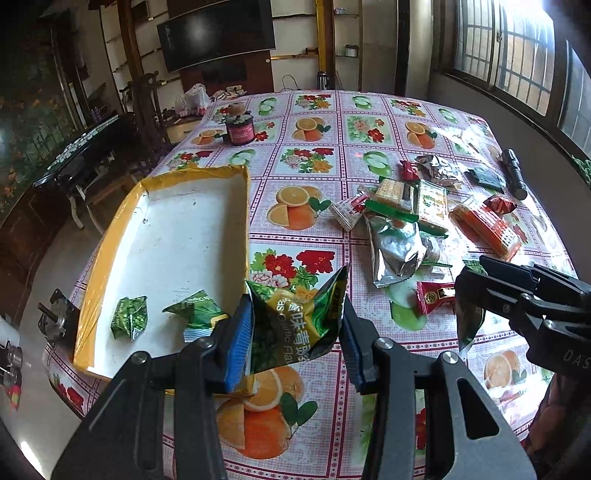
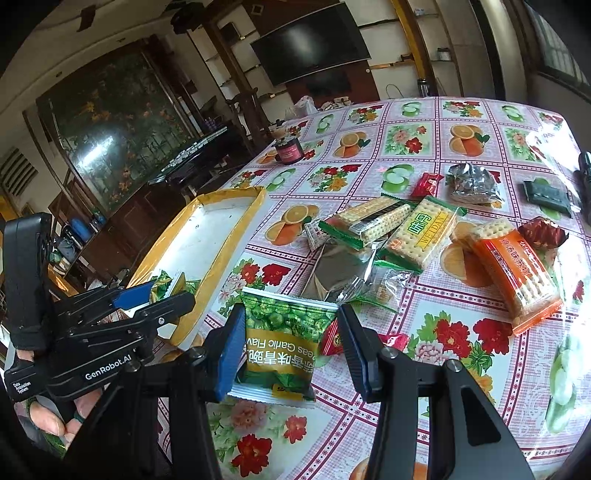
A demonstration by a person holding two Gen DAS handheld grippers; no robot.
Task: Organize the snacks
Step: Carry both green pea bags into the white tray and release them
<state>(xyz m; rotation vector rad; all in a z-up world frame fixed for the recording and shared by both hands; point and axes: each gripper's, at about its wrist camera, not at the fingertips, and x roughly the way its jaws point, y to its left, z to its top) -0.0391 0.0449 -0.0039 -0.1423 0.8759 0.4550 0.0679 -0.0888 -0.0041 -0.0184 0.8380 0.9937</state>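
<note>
Glossy oilcloth [image 1: 306, 254], pink-checked with printed oranges, green apples and red flowers, covers the table you work at; every place below is given from the yellow-rimmed white tray [image 1: 110, 236] near its left edge.

- Inside the tray: two small green pea packets [image 1: 129, 322].
- Just right of the tray's near corner: your left gripper [image 1: 297, 332], blue pads pressed on a crumpled green garlic-pea packet [image 1: 295, 317], lifted off the cloth.
- Further right of the tray: your right gripper [image 2: 290, 352], jaws closed on a flat green pea packet [image 2: 282, 332].
- Well right of the tray: a loose pile of snacks [image 2: 417, 236] with cracker packs, a silver pouch, an orange biscuit pack and red sweets.
- Beyond the tray, far side of the cloth: a dark jar [image 1: 241, 131].
- Far right edge: a black torch [image 1: 514, 173].
- Room behind the tray: a wall-mounted dark television [image 1: 218, 35], wooden shelving, a dark wooden table [image 1: 88, 147], barred windows [image 1: 517, 48] to the right.
</note>
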